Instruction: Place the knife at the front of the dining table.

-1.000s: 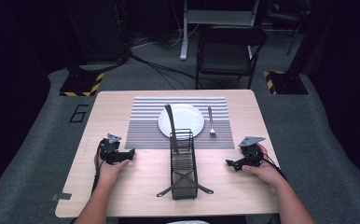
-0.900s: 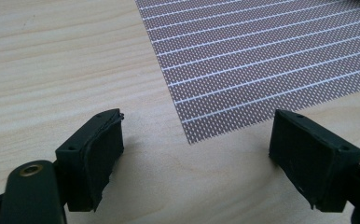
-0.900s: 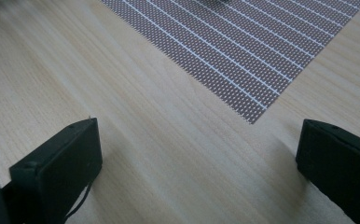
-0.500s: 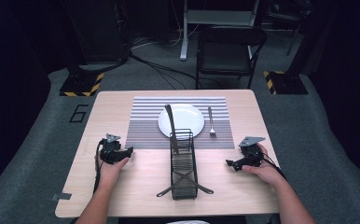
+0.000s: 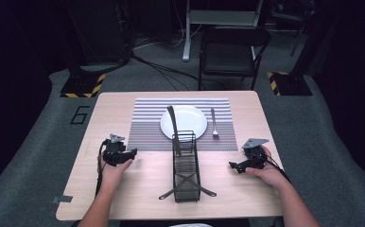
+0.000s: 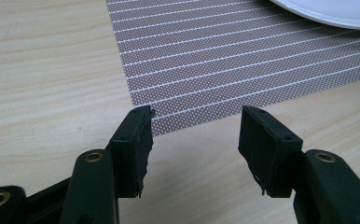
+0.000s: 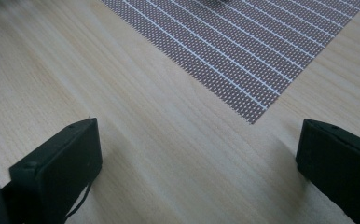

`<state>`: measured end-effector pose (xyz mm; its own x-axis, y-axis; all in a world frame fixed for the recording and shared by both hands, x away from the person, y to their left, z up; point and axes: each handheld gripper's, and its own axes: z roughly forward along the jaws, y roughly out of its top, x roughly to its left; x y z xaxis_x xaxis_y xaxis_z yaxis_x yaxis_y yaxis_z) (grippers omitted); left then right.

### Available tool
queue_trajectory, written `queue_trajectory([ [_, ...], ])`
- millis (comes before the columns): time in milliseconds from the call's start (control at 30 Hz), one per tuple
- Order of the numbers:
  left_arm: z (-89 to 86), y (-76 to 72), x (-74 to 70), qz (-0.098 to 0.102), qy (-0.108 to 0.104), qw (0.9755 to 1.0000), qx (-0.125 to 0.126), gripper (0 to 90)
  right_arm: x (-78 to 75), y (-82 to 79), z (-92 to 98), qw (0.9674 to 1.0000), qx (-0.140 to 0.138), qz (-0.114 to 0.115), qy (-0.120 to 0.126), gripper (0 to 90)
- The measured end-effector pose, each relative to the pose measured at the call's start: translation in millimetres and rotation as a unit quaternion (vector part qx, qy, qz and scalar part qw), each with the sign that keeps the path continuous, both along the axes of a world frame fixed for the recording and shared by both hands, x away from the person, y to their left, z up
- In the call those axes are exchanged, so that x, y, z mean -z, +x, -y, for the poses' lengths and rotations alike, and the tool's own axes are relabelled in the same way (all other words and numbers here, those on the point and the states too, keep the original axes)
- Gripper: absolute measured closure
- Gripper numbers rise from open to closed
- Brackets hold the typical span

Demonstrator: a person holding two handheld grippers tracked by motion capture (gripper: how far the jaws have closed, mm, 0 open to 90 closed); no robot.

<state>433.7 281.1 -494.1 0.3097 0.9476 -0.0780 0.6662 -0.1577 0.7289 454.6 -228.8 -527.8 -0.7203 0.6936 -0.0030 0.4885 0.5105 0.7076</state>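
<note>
A white plate [image 5: 190, 124] lies on a striped placemat [image 5: 145, 127], with a knife [image 5: 172, 124] across its left side and a fork [image 5: 214, 124] beside it on the right. A black wire rack [image 5: 186, 165] stands in front of them at the table's middle. My left gripper [image 5: 133, 152] hovers left of the rack, pointing at the mat's near left corner [image 6: 143, 105]. Its jaws [image 6: 197, 116] have just been closing and are open, with nothing between them. My right gripper [image 5: 231, 165] rests right of the rack, open wide [image 7: 199, 126] over bare wood near the mat [image 7: 243, 46].
The wooden table [image 5: 124, 198] has bare areas in front of both hands. A black chair [image 5: 232, 47] stands beyond the far edge. Yellow-and-black striped bases [image 5: 81, 87] sit on the grey floor at both back corners.
My left hand has lifted slightly off the table. The right hand, rack, plate and cutlery have not moved.
</note>
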Motion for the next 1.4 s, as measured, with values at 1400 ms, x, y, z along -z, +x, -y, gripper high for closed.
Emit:
queue_trajectory([
  [1400,62.6,-8.0,-79.7,0.037,-0.054,0.9935,0.093,53.7,0.0,0.0,0.3,1.0,-0.001,0.001,-0.001,0.0],
])
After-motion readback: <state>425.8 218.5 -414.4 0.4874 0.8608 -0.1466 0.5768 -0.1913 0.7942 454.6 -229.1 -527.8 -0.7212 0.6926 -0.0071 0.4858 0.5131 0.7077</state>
